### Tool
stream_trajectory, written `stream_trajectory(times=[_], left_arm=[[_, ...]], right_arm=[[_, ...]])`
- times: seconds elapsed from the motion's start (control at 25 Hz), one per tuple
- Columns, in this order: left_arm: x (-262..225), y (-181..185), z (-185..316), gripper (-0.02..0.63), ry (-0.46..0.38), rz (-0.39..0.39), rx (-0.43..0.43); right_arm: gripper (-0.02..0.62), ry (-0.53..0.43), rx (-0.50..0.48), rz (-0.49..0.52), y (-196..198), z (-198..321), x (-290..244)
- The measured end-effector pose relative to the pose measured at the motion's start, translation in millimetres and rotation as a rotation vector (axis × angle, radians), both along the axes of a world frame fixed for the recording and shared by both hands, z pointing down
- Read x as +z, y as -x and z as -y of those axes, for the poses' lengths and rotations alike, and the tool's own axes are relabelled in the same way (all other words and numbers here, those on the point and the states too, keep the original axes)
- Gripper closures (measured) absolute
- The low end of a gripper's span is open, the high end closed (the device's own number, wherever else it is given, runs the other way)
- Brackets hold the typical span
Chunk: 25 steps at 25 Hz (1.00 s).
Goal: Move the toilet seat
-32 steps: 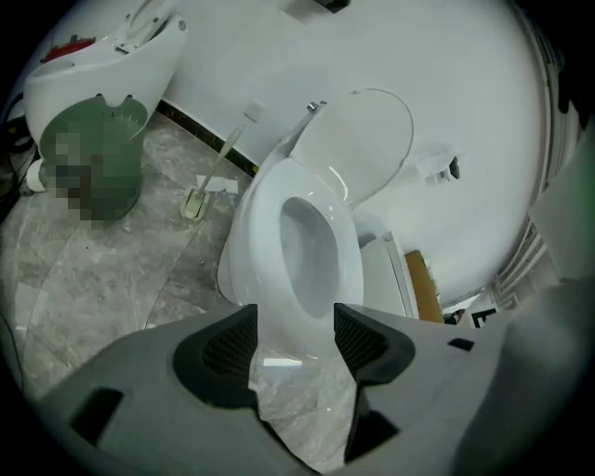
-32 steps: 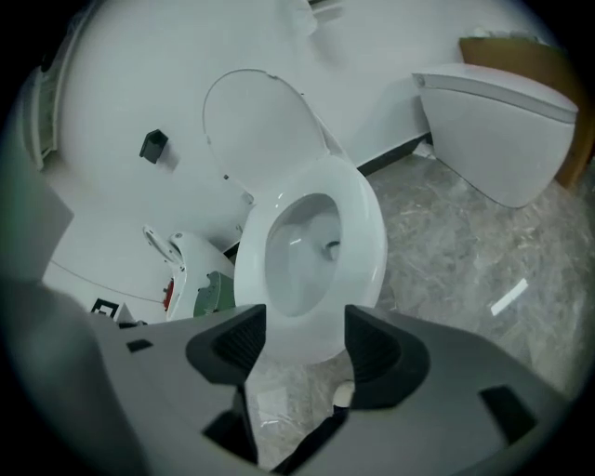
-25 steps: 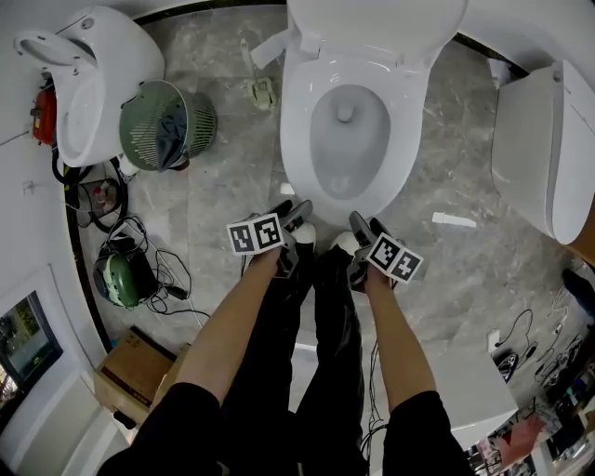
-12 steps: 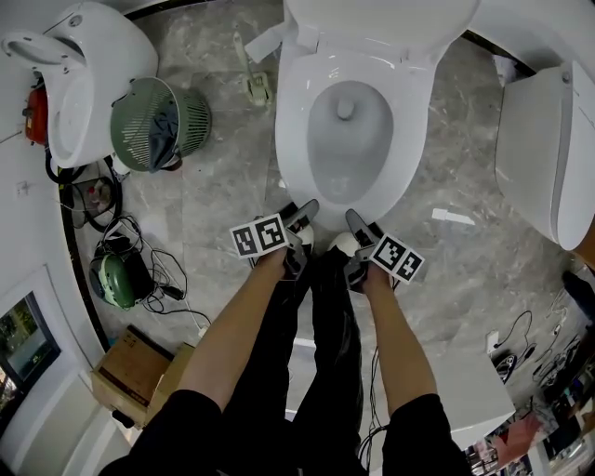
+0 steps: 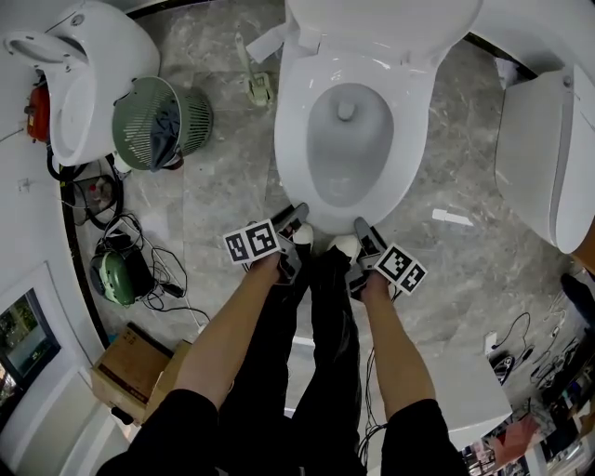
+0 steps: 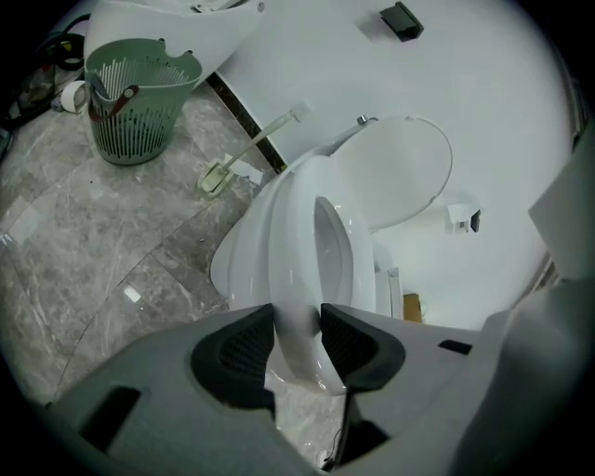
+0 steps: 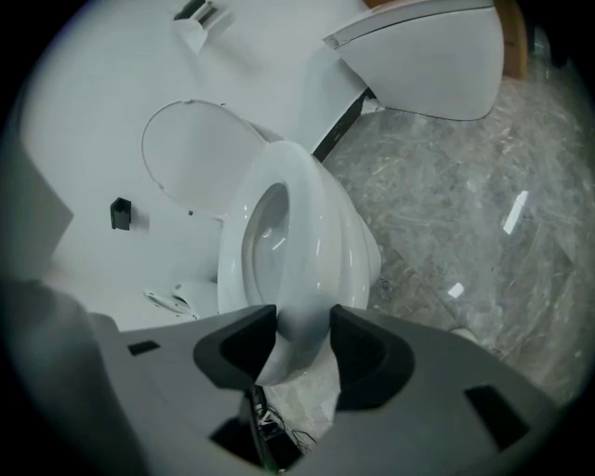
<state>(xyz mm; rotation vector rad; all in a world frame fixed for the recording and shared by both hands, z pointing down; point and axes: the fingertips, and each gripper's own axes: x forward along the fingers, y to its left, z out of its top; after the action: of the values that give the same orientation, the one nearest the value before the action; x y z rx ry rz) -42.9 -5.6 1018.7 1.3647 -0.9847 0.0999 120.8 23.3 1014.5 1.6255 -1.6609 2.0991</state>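
The white toilet seat (image 5: 290,139) lies down on the bowl, and the lid (image 5: 376,23) stands up behind it. My left gripper (image 5: 299,219) is at the seat's front rim, left of centre. My right gripper (image 5: 361,229) is at the rim right of centre. In the left gripper view the rim of the seat (image 6: 299,265) runs between the dark pads, and my left gripper (image 6: 297,339) presses on both of its sides. The right gripper view shows the seat (image 7: 302,242) pinched the same way by my right gripper (image 7: 304,346). Both pairs of jaws have just been closing onto this rim.
A green slatted basket (image 5: 158,123) and a toilet brush (image 5: 256,82) stand left of the bowl. Other white fixtures sit at the far left (image 5: 84,74) and right (image 5: 548,149). Cables, a green object (image 5: 113,277) and a cardboard box (image 5: 139,372) lie at the lower left.
Both grippers stay at the seat's front edge. Their marker cubes have rolled slightly, and the fingers have drawn in onto the rim.
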Motion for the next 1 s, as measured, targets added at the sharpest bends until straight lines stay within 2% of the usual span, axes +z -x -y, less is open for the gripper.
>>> stream_trajectory(times=[0.24,0.44,0.8,1.0], left_arm=[[-50,0,4,0.458,-0.014,-0.05,-0.067],[-103,-3,16,0.453,-0.043,-0.068,-0.043],[-195,-5,55,0.442,-0.056,-0.107,-0.111],[-238,-9,91,0.422,-0.114,-0.1,-0.113]], right_arm=[[0.419,-0.028,0.04,0.046,-2,3,-50],[0.42,-0.058,0.046,0.066,-6,17,-106],[0.426,-0.063,0.099,0.12,-11,53,-199],[0.426,-0.068,0.122,0.15,-17,88,-243]])
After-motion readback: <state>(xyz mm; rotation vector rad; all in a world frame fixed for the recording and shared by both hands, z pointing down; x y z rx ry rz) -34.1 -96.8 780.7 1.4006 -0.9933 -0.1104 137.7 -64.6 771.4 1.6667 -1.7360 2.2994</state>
